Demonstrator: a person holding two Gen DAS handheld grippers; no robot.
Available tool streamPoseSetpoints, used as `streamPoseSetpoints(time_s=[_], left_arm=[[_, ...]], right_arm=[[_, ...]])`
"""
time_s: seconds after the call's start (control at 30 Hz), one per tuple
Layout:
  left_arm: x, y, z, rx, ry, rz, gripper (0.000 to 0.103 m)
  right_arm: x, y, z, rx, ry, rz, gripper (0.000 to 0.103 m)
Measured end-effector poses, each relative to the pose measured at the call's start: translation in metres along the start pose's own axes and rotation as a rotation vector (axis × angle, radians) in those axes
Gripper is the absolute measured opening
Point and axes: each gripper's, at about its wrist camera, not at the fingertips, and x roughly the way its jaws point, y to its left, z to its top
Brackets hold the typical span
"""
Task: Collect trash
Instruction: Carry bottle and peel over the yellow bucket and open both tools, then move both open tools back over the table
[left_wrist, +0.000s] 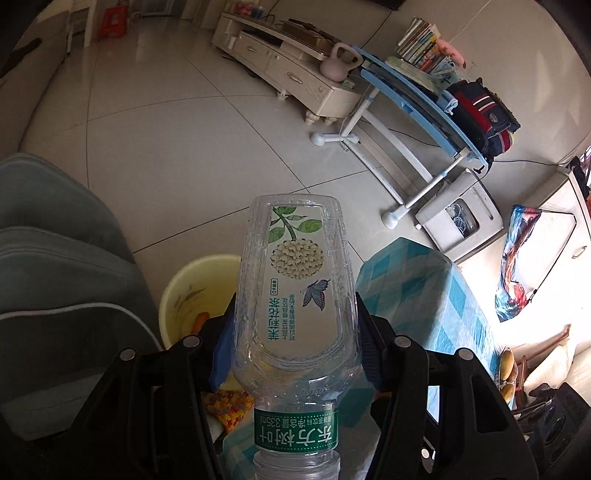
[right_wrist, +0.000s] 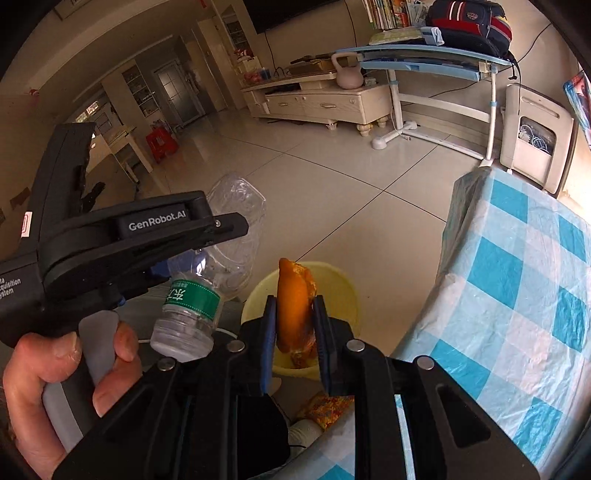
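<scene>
My left gripper (left_wrist: 295, 325) is shut on a clear empty plastic bottle (left_wrist: 295, 280) with a green neck label, its base pointing away. The bottle also shows in the right wrist view (right_wrist: 207, 295), held by the left gripper (right_wrist: 225, 236) to the left of the yellow bin. My right gripper (right_wrist: 295, 317) is shut on an orange peel (right_wrist: 293, 295) and holds it above the yellow bin (right_wrist: 332, 280). The bin also shows in the left wrist view (left_wrist: 195, 288), below and left of the bottle.
A table with a blue-checked cloth (right_wrist: 517, 295) stands right of the bin. A grey sofa cushion (left_wrist: 55, 277) is on the left. A blue desk (left_wrist: 417, 99), a TV cabinet (left_wrist: 288, 70) and a white appliance (left_wrist: 461, 218) stand across the tiled floor.
</scene>
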Motion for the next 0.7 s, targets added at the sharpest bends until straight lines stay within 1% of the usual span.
streamPoseSetpoints(time_s=[0.13,0.23,0.27,0.3,0.37,0.47,0.53,0.6,0.67,0.7], left_arm=[[0.013,0.017,0.014,-0.092,-0.003,0.022,0.054],[0.020,0.027,0.019,-0.144,0.009,0.037,0.054],[0.023,0.029,0.020,-0.157,0.014,0.046,0.055],[0.023,0.032,0.020,-0.165,0.016,0.050,0.056],[0.023,0.033,0.021,-0.170,0.011,0.042,0.059],[0.019,0.026,0.020,-0.137,-0.014,0.046,0.063],[0.014,0.017,0.017,-0.097,-0.031,0.045,0.063],[0.009,0.004,0.010,-0.034,-0.050,0.040,0.065],[0.001,-0.014,-0.002,0.052,-0.065,0.030,0.067],[-0.003,-0.024,-0.010,0.098,-0.070,0.019,0.068]], right_arm=[[0.037,0.004,0.015,-0.014,0.034,-0.001,0.020],[0.062,0.004,0.022,-0.016,0.070,-0.001,0.021],[0.071,0.003,0.024,-0.012,0.090,-0.008,0.031],[0.077,0.002,0.024,-0.011,0.100,-0.020,0.038],[0.080,0.000,0.024,-0.006,0.106,-0.026,0.038],[0.063,-0.004,0.022,0.014,0.071,-0.025,0.038],[0.040,-0.005,0.016,0.011,0.032,-0.038,0.041],[0.015,-0.007,0.008,0.007,-0.010,-0.067,0.047],[-0.015,-0.013,-0.006,0.001,-0.048,-0.108,0.047],[-0.029,-0.019,-0.014,-0.001,-0.066,-0.137,0.049]])
